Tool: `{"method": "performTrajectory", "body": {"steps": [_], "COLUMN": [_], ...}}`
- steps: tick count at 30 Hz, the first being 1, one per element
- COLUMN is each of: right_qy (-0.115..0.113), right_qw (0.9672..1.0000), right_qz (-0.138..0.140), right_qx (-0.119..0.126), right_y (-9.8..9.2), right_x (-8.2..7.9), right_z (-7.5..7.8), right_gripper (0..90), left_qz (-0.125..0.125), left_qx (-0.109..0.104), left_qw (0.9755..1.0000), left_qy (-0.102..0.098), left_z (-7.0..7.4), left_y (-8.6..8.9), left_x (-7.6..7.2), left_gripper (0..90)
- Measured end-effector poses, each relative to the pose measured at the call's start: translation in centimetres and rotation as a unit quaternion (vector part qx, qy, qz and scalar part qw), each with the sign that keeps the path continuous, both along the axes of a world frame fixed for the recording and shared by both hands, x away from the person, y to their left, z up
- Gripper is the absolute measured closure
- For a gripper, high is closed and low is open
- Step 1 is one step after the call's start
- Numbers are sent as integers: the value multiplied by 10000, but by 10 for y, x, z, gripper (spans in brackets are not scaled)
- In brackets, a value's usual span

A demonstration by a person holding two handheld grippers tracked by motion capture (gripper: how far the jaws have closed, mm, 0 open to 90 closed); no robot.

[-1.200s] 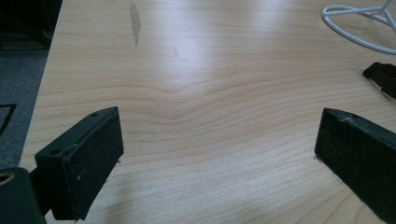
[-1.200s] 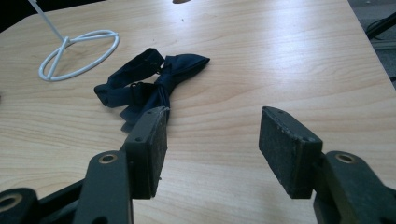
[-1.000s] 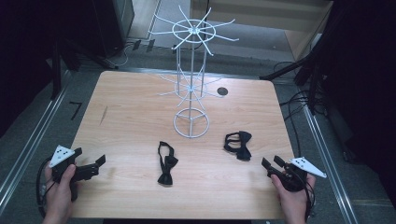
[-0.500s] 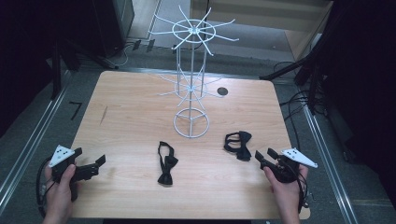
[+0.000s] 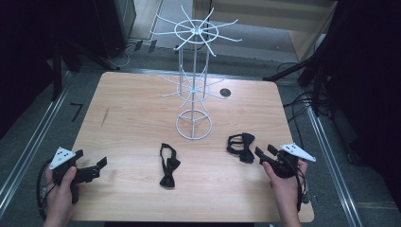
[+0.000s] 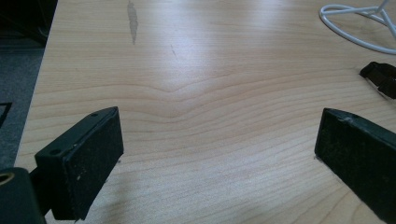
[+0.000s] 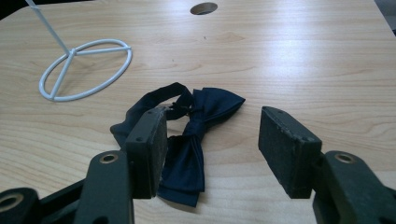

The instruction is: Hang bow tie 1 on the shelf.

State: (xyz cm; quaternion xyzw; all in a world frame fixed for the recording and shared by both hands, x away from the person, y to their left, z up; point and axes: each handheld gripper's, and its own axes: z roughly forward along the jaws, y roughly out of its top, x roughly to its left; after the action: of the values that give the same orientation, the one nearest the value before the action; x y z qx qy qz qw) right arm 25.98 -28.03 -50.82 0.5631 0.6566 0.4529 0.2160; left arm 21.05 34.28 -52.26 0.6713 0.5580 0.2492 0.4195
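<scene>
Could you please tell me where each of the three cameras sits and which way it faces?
High view: above the table's near edge, looking forward and down; both forearms and tools show.
Left gripper view: on the left tool, facing bare wood.
Right gripper view: on the right tool, facing the right bow tie.
All share the wire stand's base.

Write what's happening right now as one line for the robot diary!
scene: two bow ties, wire rack on table | right tongs: open, nearing dark bow tie | left tongs: open, nothing between | other bow tie: untouched
</scene>
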Motion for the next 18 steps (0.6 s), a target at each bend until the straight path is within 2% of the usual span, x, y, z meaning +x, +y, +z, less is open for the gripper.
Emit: {"method": "performTrajectory", "body": {"steps": [6, 18], "right_qy": [13, 250], "right_qw": [10000, 9997], "right_qz": [60, -10], "right_qx": [-70, -74], "right_y": [10, 24], "right_x": [9, 27], "right_z": [-1, -9], "right_gripper": [439, 453], "left_qz": [-2, -2], "left_qx": [5, -9], "left_qw": [10000, 10000], "left_qy": [-4, -8], "left_z": [0, 0], "left_y": [0, 0], "left_x": [0, 0], "left_gripper": [15, 15]}}
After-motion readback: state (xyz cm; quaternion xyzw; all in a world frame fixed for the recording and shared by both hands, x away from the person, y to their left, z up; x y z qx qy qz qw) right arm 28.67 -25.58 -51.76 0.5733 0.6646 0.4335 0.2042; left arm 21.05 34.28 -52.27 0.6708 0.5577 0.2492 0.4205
